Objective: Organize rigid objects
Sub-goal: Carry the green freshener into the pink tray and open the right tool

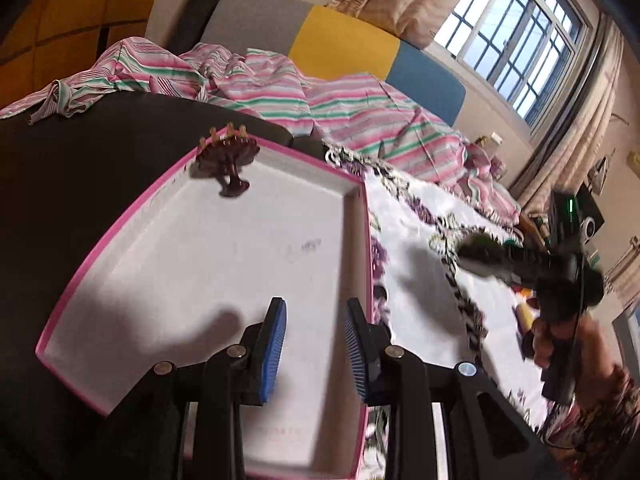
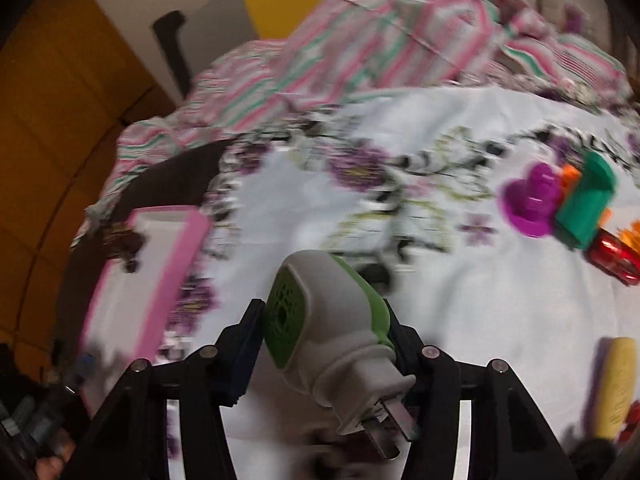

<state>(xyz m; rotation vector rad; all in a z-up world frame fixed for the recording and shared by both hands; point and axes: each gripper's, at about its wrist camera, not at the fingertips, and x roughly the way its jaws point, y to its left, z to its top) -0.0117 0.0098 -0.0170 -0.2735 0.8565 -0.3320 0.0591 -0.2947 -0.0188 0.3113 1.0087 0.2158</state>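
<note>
Left tongs (image 1: 314, 350) hang open and empty over the near end of a pink-rimmed white tray (image 1: 120, 232). A dark brown hair claw (image 1: 228, 160) lies in the tray's far left corner. Right tongs (image 2: 324, 344) are clamped on a grey-and-green plug-in device (image 2: 336, 320), prongs toward the camera, above the floral bedsheet (image 2: 440, 280) to the tray's right. Purple, green and red toys (image 2: 560, 204) lie far right on the sheet; a yellow bottle (image 2: 616, 388) lies near right.
</note>
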